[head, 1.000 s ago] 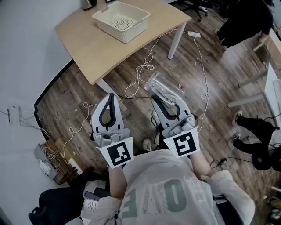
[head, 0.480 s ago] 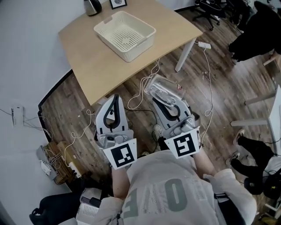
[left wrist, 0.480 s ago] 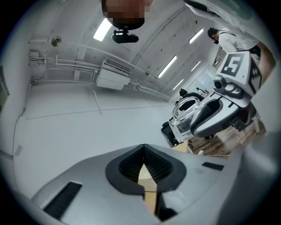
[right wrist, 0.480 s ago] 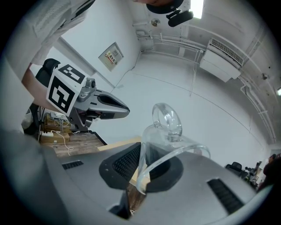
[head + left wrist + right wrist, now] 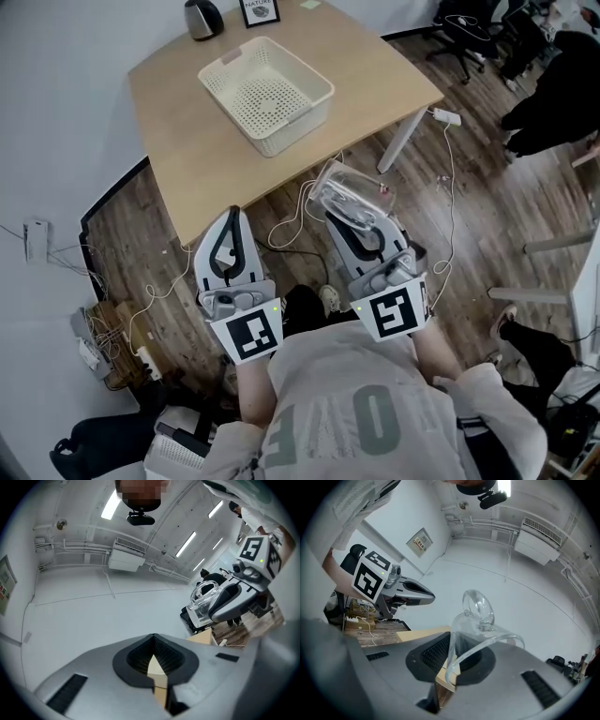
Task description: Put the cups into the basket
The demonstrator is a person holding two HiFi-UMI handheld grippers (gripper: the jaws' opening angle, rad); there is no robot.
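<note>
A cream perforated basket (image 5: 267, 92) stands empty on the wooden table (image 5: 178, 141), ahead of both grippers. My right gripper (image 5: 338, 208) is shut on the wall of a clear glass cup (image 5: 339, 188) with a handle, held over the floor short of the table's near edge. In the right gripper view the cup (image 5: 480, 616) sticks up between the jaws of the right gripper (image 5: 451, 645), handle uppermost. My left gripper (image 5: 232, 216) hangs level with it to the left. Its jaws meet with nothing between them, as the left gripper view shows (image 5: 153, 638).
A dark kettle (image 5: 202, 17) and a small framed picture (image 5: 260, 10) stand at the table's far edge. White cables (image 5: 300, 199) lie on the wood floor below the grippers. A white table leg (image 5: 399, 150) and a power strip (image 5: 447, 116) are to the right, a person (image 5: 553, 112) beyond.
The table and basket have come further into the head view and lie closer ahead of the grippers. Both grippers keep their pose, the cup still held in the right one.
</note>
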